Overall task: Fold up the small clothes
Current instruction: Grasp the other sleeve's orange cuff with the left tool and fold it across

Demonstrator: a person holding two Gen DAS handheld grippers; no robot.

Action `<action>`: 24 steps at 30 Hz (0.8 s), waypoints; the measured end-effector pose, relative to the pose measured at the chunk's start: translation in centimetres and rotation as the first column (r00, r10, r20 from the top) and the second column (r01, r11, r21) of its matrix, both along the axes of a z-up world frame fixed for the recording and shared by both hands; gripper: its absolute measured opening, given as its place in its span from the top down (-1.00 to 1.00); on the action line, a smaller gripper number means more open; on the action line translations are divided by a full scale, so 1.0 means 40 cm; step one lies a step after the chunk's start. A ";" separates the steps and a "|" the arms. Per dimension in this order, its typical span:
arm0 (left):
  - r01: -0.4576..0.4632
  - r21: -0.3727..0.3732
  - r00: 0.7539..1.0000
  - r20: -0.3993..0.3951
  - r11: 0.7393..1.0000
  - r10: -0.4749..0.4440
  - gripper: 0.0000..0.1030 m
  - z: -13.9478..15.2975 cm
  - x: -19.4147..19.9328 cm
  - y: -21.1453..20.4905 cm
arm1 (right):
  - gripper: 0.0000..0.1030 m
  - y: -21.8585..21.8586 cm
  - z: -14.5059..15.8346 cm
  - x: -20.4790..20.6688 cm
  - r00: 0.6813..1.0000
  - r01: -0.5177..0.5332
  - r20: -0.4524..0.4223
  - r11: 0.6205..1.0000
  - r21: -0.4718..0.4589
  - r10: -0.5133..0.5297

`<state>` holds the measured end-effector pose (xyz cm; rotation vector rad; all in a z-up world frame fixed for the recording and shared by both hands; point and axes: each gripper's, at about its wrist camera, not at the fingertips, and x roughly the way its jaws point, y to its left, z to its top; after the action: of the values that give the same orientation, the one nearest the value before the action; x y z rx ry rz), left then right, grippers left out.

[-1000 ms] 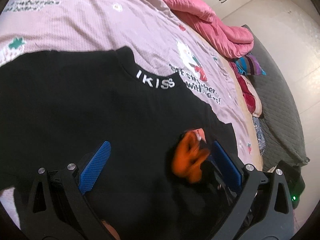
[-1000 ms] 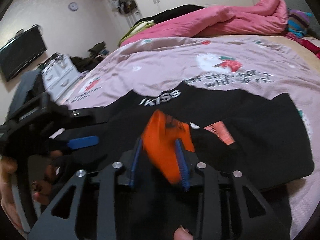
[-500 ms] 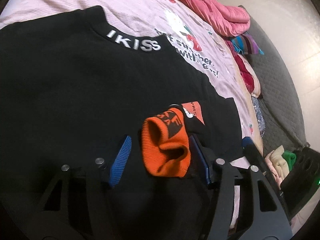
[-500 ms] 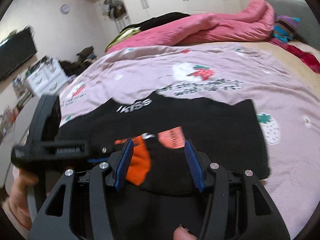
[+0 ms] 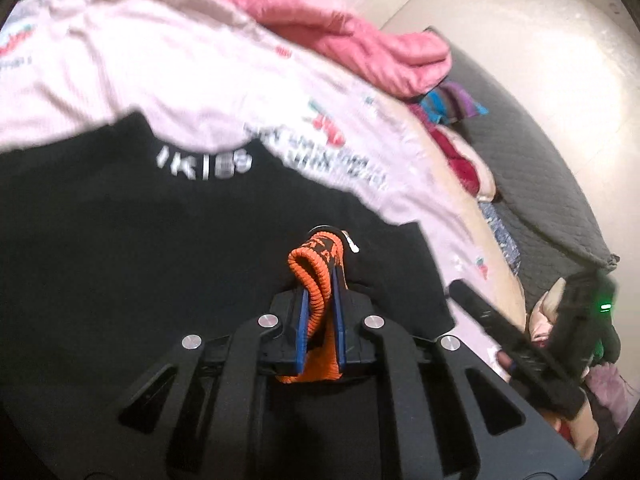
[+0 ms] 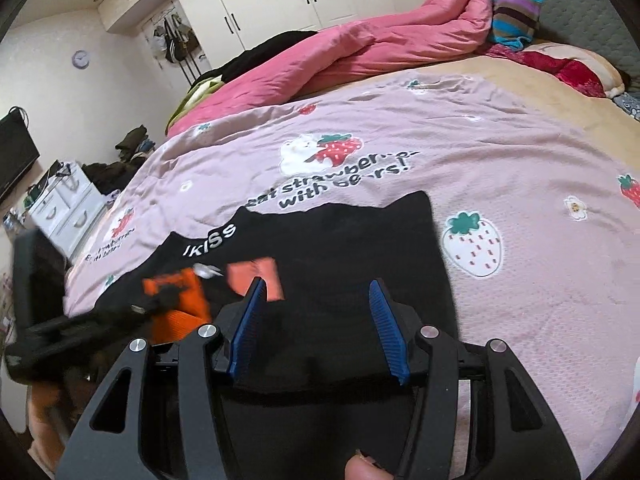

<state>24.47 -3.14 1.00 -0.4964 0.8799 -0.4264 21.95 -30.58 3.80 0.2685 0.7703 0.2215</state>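
Note:
An orange-and-black sock (image 5: 311, 259) with a pink label (image 6: 256, 276) lies on a black "IKISS" shirt (image 5: 140, 240) spread over the bed. My left gripper (image 5: 319, 280) is shut on the sock's orange ribbed cuff, which stands up between the blue pads. In the right wrist view the same sock (image 6: 176, 292) shows at the left, blurred, with the left gripper (image 6: 80, 320) on it. My right gripper (image 6: 318, 296) hovers over the black shirt (image 6: 340, 248), open; only flat black cloth lies under and between its pads.
The pink strawberry bedspread (image 6: 520, 160) covers the bed. A rolled pink duvet (image 6: 360, 48) and a striped pillow (image 6: 516, 20) lie at the far side. A white dresser (image 6: 64, 204) stands left of the bed, and a grey quilted mat (image 5: 540, 184) lies to its right.
My left gripper went from wide open to shut on the sock's orange cuff. My right gripper let go of the sock, opened a little and moved off to the right.

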 end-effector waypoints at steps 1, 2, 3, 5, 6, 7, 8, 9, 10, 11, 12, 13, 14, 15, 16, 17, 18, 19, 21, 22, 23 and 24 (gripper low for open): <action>-0.006 -0.005 1.000 0.011 1.000 0.006 0.92 0.016 -0.007 0.011 | -0.01 -0.007 0.002 -0.001 1.000 0.006 0.003 1.000 0.003 -0.006; -0.017 -0.009 1.000 0.019 1.000 0.017 0.92 0.035 -0.015 0.026 | -0.01 -0.012 0.004 -0.001 1.000 0.011 0.005 1.000 0.004 -0.011; -0.024 -0.014 0.999 0.023 1.000 0.024 0.92 0.047 -0.020 0.040 | -0.01 -0.017 0.006 0.000 1.000 0.017 0.006 1.000 0.004 -0.017; -0.039 -0.023 0.999 0.032 0.999 0.039 0.92 0.065 -0.032 0.068 | -0.01 -0.026 0.008 0.002 1.000 0.028 0.005 1.000 0.013 -0.028; -0.045 -0.027 0.998 0.036 0.999 0.046 0.92 0.074 -0.037 0.079 | -0.01 -0.029 0.008 0.004 1.000 0.029 0.004 0.999 0.017 -0.029; -0.054 -0.028 0.998 0.039 0.998 0.055 0.92 0.078 -0.043 0.087 | -0.01 -0.032 0.007 0.004 0.999 0.032 0.003 0.999 0.017 -0.032; -0.063 -0.029 0.997 0.042 0.998 0.064 0.92 0.082 -0.049 0.099 | -0.01 -0.032 0.007 0.004 0.999 0.034 0.002 0.999 0.015 -0.034; -0.069 -0.028 0.997 0.043 0.997 0.070 0.92 0.085 -0.053 0.108 | -0.01 -0.032 0.005 0.006 0.999 0.033 -0.001 0.999 0.011 -0.033; -0.073 -0.026 0.996 0.042 0.997 0.074 0.92 0.090 -0.055 0.114 | -0.01 -0.032 0.003 0.006 0.999 0.032 -0.005 0.999 0.007 -0.032; -0.079 -0.024 0.996 0.041 0.997 0.080 0.94 0.090 -0.057 0.125 | -0.01 -0.032 0.002 0.006 0.999 0.032 -0.007 0.999 0.005 -0.032; -0.089 -0.023 0.995 0.041 0.996 0.090 0.96 0.092 -0.063 0.146 | -0.01 -0.030 0.000 0.006 1.000 0.029 -0.010 1.000 0.002 -0.029; -0.095 -0.022 0.995 0.039 0.995 0.096 0.96 0.093 -0.066 0.155 | -0.01 -0.028 -0.002 0.007 1.000 0.026 -0.012 1.000 -0.001 -0.026; -0.102 -0.021 0.994 0.035 0.995 0.102 0.97 0.089 -0.065 0.163 | -0.01 -0.026 -0.003 0.007 1.000 0.024 -0.014 1.000 -0.008 -0.024; -0.112 -0.021 0.993 0.028 0.994 0.112 0.98 0.087 -0.067 0.174 | -0.01 -0.023 -0.005 0.006 1.000 0.024 -0.015 1.000 -0.012 -0.024; -0.115 -0.022 0.993 0.027 0.993 0.115 0.98 0.085 -0.067 0.180 | -0.01 -0.021 -0.006 0.006 1.000 0.022 -0.016 1.000 -0.015 -0.022; -0.116 -0.023 0.993 0.024 0.993 0.116 0.98 0.084 -0.066 0.185 | -0.01 -0.018 -0.008 0.007 1.000 0.018 -0.018 1.000 -0.019 -0.018; -0.118 -0.020 0.993 0.019 0.993 0.118 0.98 0.082 -0.067 0.192 | -0.01 -0.015 -0.009 0.007 1.000 0.017 -0.020 1.000 -0.022 -0.017; -0.120 -0.016 0.993 0.017 0.993 0.120 0.98 0.081 -0.069 0.196 | -0.01 -0.013 -0.010 0.007 1.000 0.016 -0.022 1.000 -0.024 -0.016; -0.121 -0.008 0.992 0.017 0.993 0.121 0.98 0.084 -0.075 0.203 | -0.01 -0.006 -0.013 0.008 1.000 0.010 -0.025 1.000 -0.028 -0.011; -0.124 -0.003 0.992 0.018 0.992 0.124 0.98 0.085 -0.079 0.206 | -0.01 -0.003 -0.014 0.008 1.000 0.007 -0.025 0.999 -0.031 -0.008; -0.129 0.001 0.991 0.022 0.992 0.129 0.98 0.087 -0.082 0.212 | -0.01 0.000 -0.014 0.008 1.000 0.005 -0.025 0.999 -0.033 -0.006; -0.134 0.006 0.991 0.026 0.991 0.134 0.98 0.089 -0.085 0.218 | -0.01 0.003 -0.015 0.008 1.000 0.001 -0.026 0.999 -0.035 -0.002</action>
<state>21.07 5.57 4.58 -0.5386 0.8178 -0.3059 22.29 -30.45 3.20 0.2392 0.7989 0.2035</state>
